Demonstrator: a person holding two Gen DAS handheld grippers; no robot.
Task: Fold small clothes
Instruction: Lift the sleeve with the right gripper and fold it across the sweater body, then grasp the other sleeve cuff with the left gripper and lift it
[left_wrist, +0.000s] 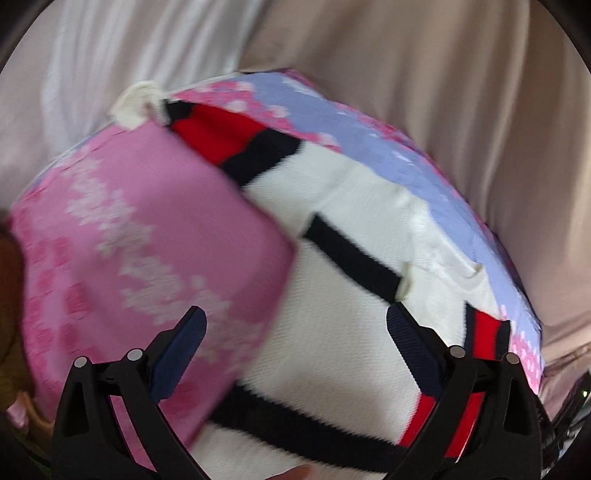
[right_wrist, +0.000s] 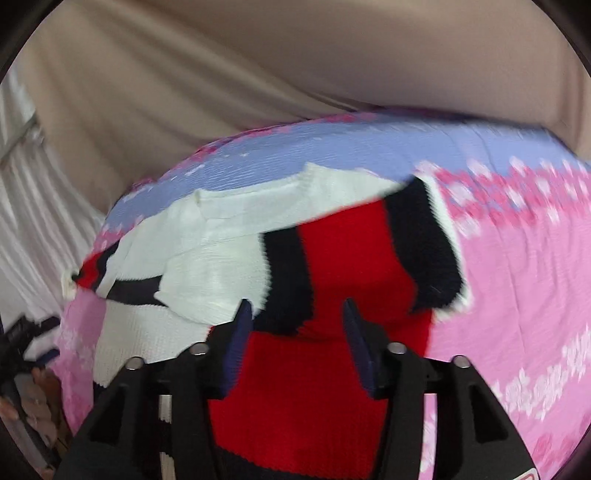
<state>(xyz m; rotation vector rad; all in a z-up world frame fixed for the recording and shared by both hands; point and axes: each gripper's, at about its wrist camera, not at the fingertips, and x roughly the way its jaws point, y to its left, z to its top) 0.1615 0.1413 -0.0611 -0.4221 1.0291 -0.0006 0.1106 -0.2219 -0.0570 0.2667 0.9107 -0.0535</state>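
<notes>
A small knit sweater, white with black and red stripes, lies spread on a pink and lilac flowered cloth. In the left wrist view its white body (left_wrist: 351, 288) fills the middle. My left gripper (left_wrist: 295, 325) is open and empty, its fingers wide apart just above the sweater's body. In the right wrist view a red and black sleeve (right_wrist: 351, 266) lies across the middle beside the white body (right_wrist: 221, 251). My right gripper (right_wrist: 295, 314) is open, its fingers apart over the red band; nothing is held.
The flowered cloth (left_wrist: 129, 240) covers a table-like surface and also shows in the right wrist view (right_wrist: 517, 295). Beige and white curtains (left_wrist: 406, 55) hang behind. The left gripper's black body (right_wrist: 22, 332) shows at the left edge of the right wrist view.
</notes>
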